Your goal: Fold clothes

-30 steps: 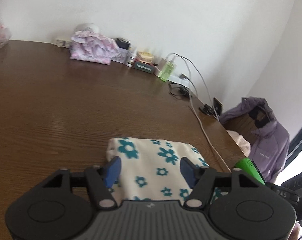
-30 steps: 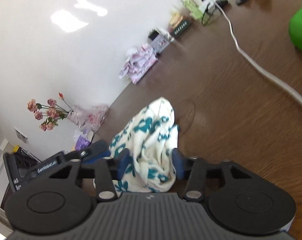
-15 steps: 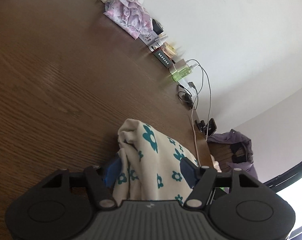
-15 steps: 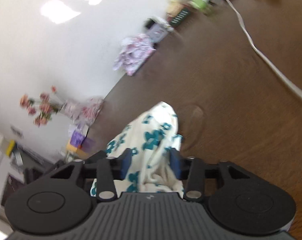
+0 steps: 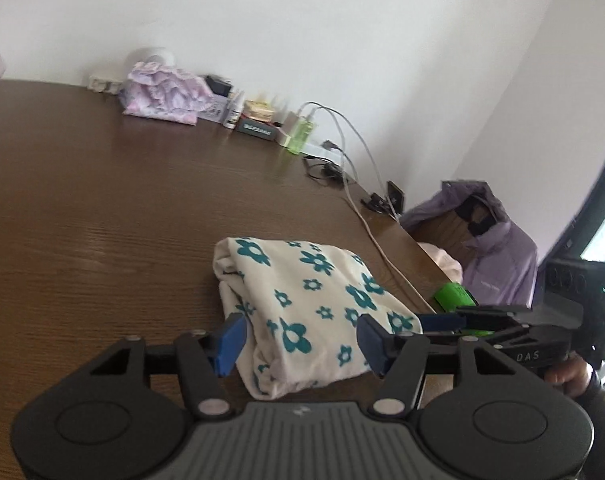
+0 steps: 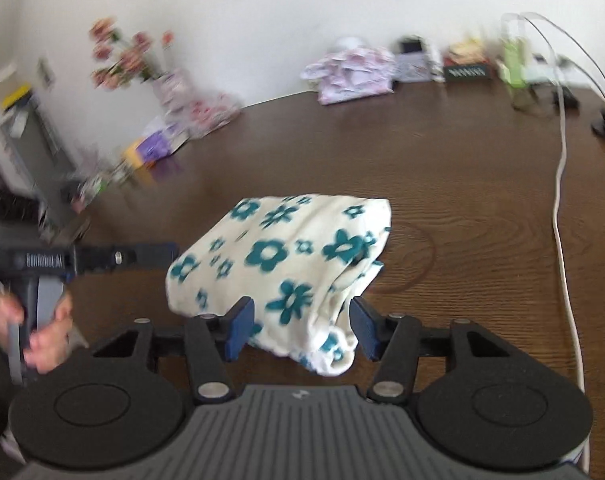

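While folded garment (image 5: 302, 300) lies between pads | left hand-held gripper (image 5: 300, 338) released | right hand-held gripper (image 6: 300, 328) released

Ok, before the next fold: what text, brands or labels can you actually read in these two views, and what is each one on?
"DAS": on the black body of the right gripper, seen from the left wrist view; anything before it is cut off.
Roughly "GenRobot.AI": white print on the left gripper, blurred, so uncertain.
White characters on the dark box by the wall: too small to read.
Print on the purple jacket: too small to read.
The folded floral cloth carries no text.
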Tool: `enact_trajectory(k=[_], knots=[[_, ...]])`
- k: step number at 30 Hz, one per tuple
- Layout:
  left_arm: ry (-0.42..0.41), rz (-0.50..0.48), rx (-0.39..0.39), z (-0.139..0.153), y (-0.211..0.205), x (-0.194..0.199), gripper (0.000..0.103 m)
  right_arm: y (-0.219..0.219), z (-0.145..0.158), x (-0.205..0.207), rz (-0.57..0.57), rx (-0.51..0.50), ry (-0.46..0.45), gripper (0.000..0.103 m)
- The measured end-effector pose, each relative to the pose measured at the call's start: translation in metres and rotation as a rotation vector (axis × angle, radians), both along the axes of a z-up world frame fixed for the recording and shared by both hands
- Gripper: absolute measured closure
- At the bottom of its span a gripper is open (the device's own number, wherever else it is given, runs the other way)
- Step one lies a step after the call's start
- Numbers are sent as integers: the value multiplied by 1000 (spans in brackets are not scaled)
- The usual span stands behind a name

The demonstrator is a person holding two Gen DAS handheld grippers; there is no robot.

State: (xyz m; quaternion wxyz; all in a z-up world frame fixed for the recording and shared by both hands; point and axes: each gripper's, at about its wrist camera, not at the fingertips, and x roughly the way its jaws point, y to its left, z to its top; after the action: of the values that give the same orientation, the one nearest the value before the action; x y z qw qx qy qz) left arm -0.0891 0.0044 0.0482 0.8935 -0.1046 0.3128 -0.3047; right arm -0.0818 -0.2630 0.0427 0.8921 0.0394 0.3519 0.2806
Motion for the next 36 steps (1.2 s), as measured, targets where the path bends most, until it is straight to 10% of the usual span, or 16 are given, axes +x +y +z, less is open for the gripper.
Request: enact_trajectory(k=[3, 6, 18, 36], knots=[[-80, -48, 149, -5, -14, -6, 38, 5, -4, -8, 65, -105, -46, 51], [-44, -95, 237, -18, -26, 3, 73, 6, -13, -1, 82, -134, -42, 79], [36, -105, 177, -28, -22, 58, 76, 5, -15, 30, 27, -124, -24, 86], [2, -36, 342, -21, -74, 279, 81, -9, -12, 255, -177, -243, 98, 86]])
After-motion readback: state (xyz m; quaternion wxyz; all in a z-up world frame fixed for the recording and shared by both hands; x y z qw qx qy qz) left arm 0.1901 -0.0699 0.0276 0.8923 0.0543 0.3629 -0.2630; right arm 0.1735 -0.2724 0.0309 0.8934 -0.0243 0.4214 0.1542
